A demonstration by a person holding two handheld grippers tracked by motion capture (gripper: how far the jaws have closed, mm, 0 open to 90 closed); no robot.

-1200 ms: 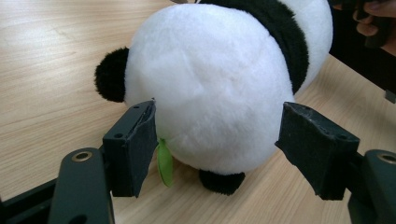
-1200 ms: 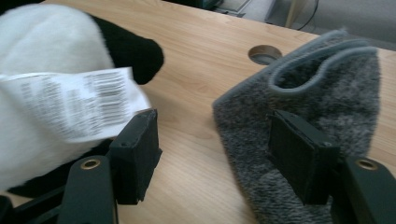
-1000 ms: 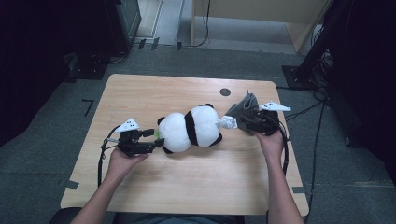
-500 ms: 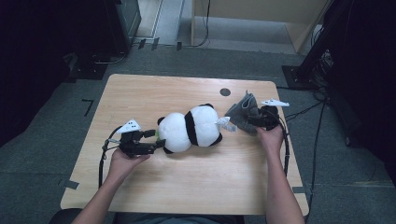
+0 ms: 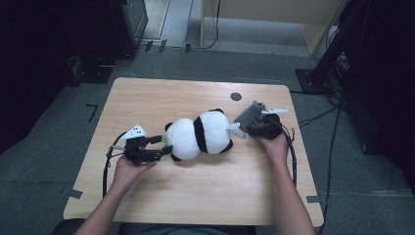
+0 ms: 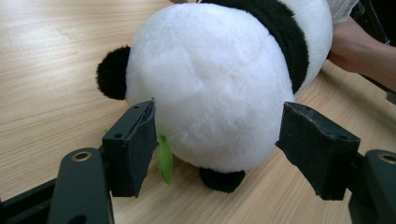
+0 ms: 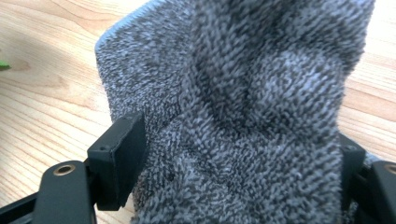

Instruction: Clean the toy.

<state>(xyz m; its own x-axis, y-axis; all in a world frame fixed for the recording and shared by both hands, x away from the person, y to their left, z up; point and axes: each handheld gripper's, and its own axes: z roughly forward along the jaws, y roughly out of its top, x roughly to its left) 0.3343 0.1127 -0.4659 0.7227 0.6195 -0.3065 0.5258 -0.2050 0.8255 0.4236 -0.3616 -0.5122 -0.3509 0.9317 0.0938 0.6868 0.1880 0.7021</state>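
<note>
Plush panda (image 5: 199, 135) lay mid-table (image 5: 147, 98); soft, light, likely squashy, best gripped at rump.
High view: left gripper (image 5: 164, 145) at rump end, right gripper (image 5: 243, 127) by head.
Left gripper view: jaws parted, straddling rump, unclamped.
Right gripper view: jaws just opening, grey sock (image 7: 243, 116) slack between.

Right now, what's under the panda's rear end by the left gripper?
Under the plush panda, a green tag and a black foot stick out onto the wooden table. The left gripper straddles the body, jaws open. Anything else underneath is covered by the plush.
</note>
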